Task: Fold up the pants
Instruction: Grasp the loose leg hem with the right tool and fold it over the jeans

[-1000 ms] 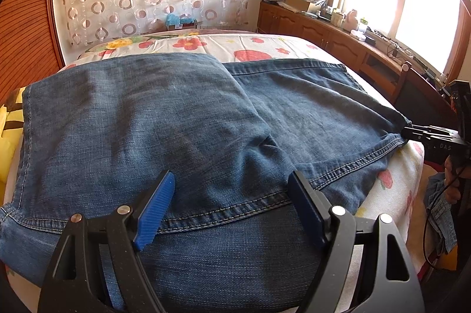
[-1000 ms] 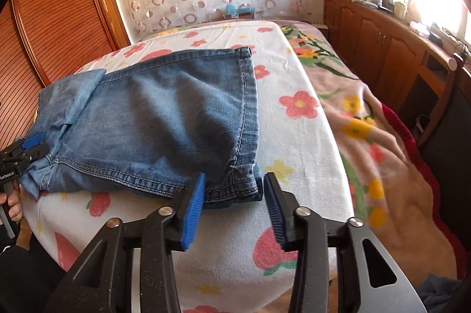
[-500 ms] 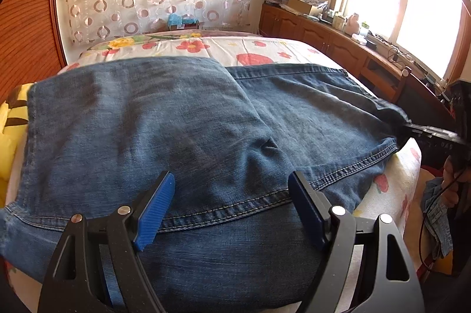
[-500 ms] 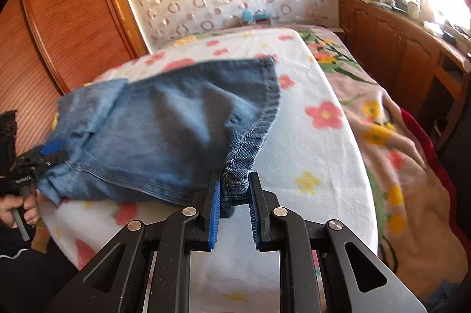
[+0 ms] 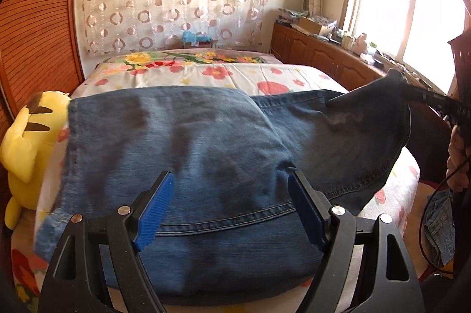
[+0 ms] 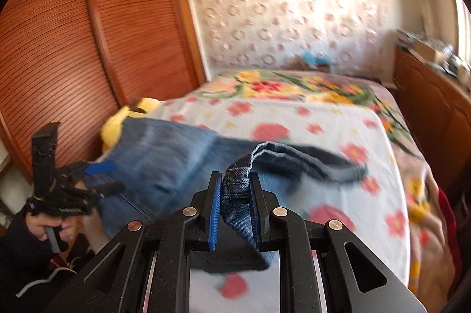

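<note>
Now the right gripper (image 6: 235, 204) has clamped the pants (image 5: 191, 142) hem and lifted it off the bed (image 6: 294, 118); the fold begins, left gripper (image 5: 229, 208) gaping empty.

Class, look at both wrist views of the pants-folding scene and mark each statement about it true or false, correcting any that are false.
1. The right gripper is clamped on a corner of the jeans. True.
2. The left gripper is pinching denim between its pads. False: its jaws stand wide open over the jeans, gripping nothing.
3. A yellow plush toy lies at the jeans' far end from the right gripper. True.
4. The jeans lie on a bare wooden table. False: they lie on a bed with a floral sheet.
5. The whole garment lies flat. False: the clamped corner is raised off the bed.
</note>
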`<state>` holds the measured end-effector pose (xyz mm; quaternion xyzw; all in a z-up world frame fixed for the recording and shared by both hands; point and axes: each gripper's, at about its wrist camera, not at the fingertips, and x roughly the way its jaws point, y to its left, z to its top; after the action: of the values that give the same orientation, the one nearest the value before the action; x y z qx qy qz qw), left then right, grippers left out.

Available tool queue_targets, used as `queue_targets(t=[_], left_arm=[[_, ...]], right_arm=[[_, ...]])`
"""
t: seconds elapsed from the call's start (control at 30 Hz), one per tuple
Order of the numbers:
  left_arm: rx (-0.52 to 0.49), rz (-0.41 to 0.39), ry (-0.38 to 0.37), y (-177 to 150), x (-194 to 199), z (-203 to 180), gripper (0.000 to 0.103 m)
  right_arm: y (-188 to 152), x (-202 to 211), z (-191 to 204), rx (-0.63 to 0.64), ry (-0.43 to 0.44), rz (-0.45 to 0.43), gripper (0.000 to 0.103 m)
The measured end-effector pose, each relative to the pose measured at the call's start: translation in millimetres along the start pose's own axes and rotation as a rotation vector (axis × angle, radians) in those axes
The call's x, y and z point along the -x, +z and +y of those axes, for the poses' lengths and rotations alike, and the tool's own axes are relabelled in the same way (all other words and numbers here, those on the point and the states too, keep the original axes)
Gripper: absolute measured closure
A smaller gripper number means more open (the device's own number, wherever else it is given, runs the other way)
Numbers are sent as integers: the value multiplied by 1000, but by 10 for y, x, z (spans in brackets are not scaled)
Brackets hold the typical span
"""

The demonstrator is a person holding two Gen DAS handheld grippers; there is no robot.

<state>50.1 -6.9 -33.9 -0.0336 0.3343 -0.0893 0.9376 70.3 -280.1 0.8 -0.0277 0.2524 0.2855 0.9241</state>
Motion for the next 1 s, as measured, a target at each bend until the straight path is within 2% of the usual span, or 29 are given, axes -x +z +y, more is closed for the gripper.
queue_targets(t=[0.2, 0.4, 0.53, 0.9, 1.0], left_arm=[[35, -21, 30, -32, 112, 222, 23], [65, -35, 57, -45, 177, 429, 23], [89, -41, 68, -59, 198, 549, 23], [100, -36, 80, -81, 197, 631, 23], [103, -30, 81, -95, 177, 650, 23]], right_arm=[[262, -249, 425, 87, 85, -25, 85], [490, -525, 630, 124, 170, -35, 85], [521, -572, 726, 151, 219, -46, 85], [495, -864, 594, 146, 273, 23, 85], [478, -916, 589, 137, 264, 41, 85]])
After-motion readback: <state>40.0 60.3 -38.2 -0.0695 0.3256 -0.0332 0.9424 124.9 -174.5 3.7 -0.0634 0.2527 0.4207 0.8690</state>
